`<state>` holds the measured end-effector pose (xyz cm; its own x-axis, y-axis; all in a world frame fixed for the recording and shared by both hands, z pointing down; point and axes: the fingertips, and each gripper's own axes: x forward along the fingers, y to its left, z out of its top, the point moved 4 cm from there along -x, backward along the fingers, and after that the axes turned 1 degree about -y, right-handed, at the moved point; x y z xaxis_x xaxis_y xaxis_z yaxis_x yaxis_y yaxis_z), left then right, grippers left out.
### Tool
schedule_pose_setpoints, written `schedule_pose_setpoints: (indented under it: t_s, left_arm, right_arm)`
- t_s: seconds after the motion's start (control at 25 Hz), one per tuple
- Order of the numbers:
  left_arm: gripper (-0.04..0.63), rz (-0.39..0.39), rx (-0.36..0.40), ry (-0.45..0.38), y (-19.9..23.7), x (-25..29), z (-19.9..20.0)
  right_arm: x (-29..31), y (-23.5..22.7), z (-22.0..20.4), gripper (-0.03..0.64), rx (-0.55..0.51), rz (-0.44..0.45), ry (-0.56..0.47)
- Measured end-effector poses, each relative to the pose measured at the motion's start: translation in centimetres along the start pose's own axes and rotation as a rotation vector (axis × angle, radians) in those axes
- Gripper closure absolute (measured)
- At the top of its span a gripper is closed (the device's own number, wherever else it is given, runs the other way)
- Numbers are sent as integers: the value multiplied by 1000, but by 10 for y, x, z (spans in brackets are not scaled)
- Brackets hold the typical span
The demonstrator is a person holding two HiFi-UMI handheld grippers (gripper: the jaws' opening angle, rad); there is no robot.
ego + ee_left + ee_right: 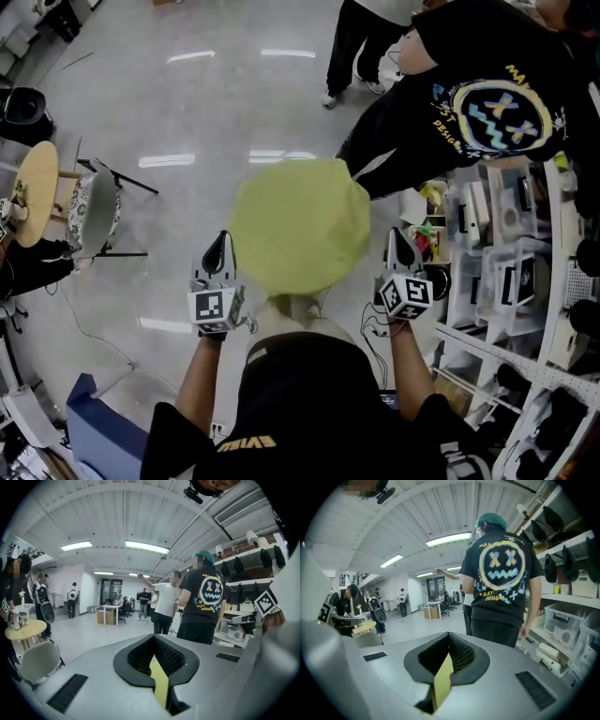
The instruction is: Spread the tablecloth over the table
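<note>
Both tongs are pinched right down on the lime-green fabric tablecloth (300,225). The left tongs (219,248) grip one edge and the right tongs (400,246) the other, and each gripper view shows a yellow-green sliver clamped in the bite. The cloth balloons at frame centre between the two, up over the glossy grey floor (187,103).

We can't see the bench it goes on; it's probably hidden under the billow.

How we'd do this step:
- hold the two grips level and well apart so the near edge stays taut
- let the far edge float down first, then lower the near edge
- don't release until the cloth has settled flat and centred

Watch the person in a black smiley-print T-shirt (487,112) at upper right, near the right side. The small round wooden table (36,183) at the left edge is well clear.
</note>
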<state>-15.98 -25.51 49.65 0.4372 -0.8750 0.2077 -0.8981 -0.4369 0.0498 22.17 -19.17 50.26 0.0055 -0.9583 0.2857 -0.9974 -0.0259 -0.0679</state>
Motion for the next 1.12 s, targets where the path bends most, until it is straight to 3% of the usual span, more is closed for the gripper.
schedule_pose_setpoints:
  t_s: [0.36,0.6,0.84,1.12]
  left_arm:
    - [577,73,44,-81,-80,-87,30]
    - [577,97,63,-102,-121,-126,43]
    - [578,64,105,-139,-128,-137,67]
    - [578,28,158,-171,-102,-144,89]
  right_arm:
    - [-107,-31,13,615,-41,41,-111]
    - [-149,-49,9,615,4,50,-126]
    - [-168,-45,23,615,-8,49,-168]
    - [-183,-13,54,615,-67,38,-233]
